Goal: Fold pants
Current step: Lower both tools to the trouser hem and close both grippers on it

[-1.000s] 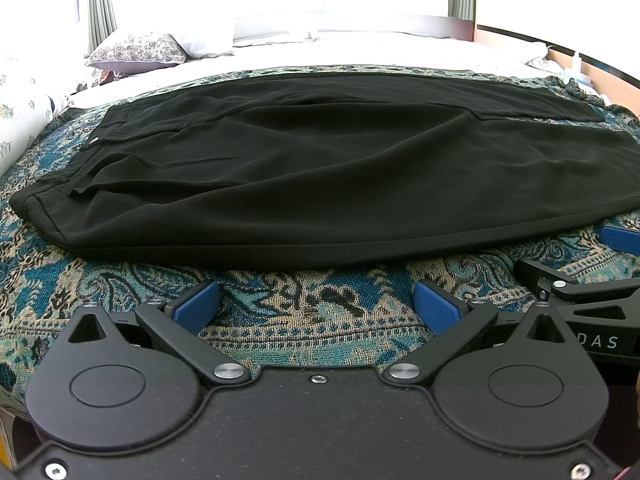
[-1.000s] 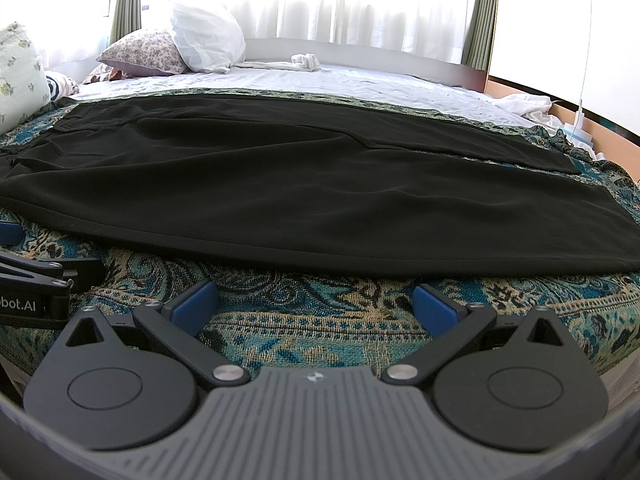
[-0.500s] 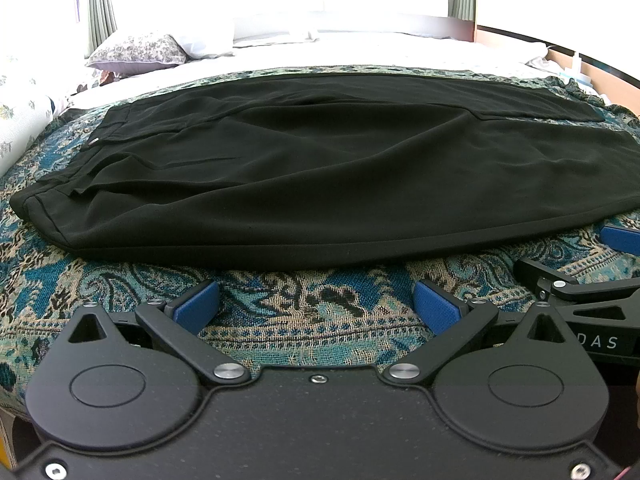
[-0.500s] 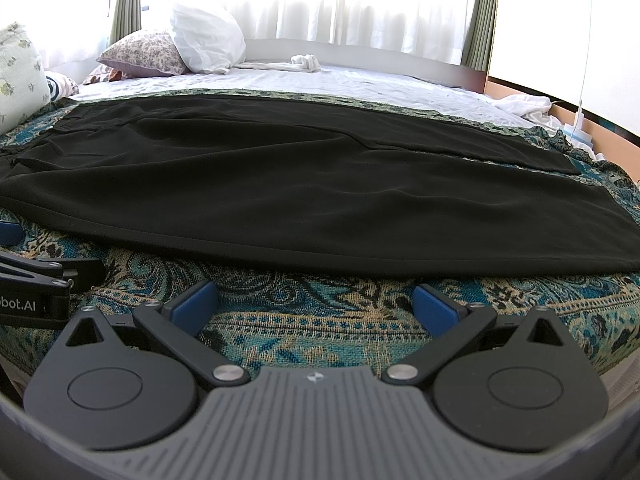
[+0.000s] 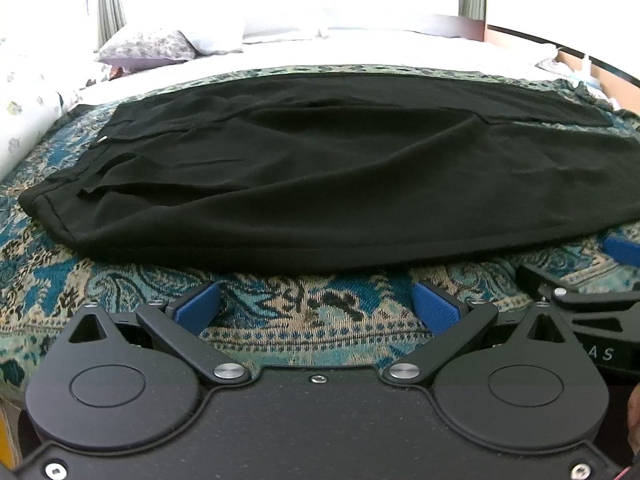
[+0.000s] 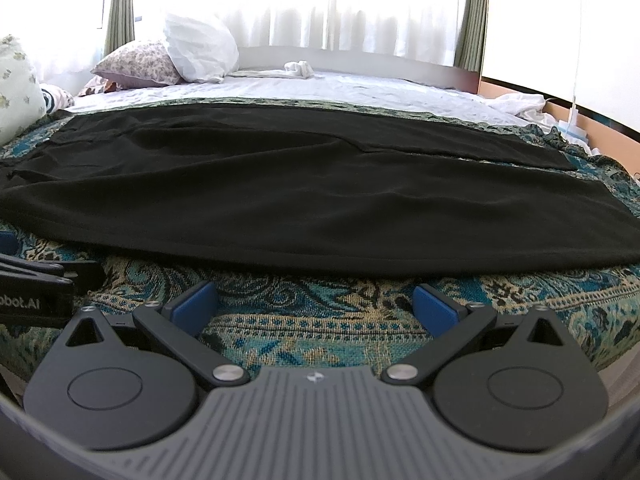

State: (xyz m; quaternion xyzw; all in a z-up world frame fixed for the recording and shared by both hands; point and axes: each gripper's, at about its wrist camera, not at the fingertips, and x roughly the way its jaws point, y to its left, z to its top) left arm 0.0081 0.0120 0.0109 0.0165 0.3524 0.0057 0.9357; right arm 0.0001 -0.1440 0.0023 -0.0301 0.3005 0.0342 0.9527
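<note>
Here, the black pants (image 5: 332,176) lie flat and spread wide on a blue patterned blanket (image 5: 312,304) on the bed. The left tool (image 5: 316,307) sits low at the near edge of the blanket, just short of the pants' near edge. Its two blue pads are far apart and hold nothing. The right tool (image 6: 316,306) sits the same way, wide open and empty, near the pants but not touching them.

The left view cuts off the pants at the right side, so the leg ends are hidden there. The bright window washes out the far end of the bed in this view. At its right edge a blue pad and black arm of the right tool (image 5: 592,300) poke in.

The right view shows the leg ends (image 6: 600,216) and loses the waist on the left. It also shows more clearly a white pillow (image 6: 200,52), a flowery pillow (image 6: 136,64) and white curtains (image 6: 340,4). A bit of the left tool (image 6: 36,288) shows at its left edge.
</note>
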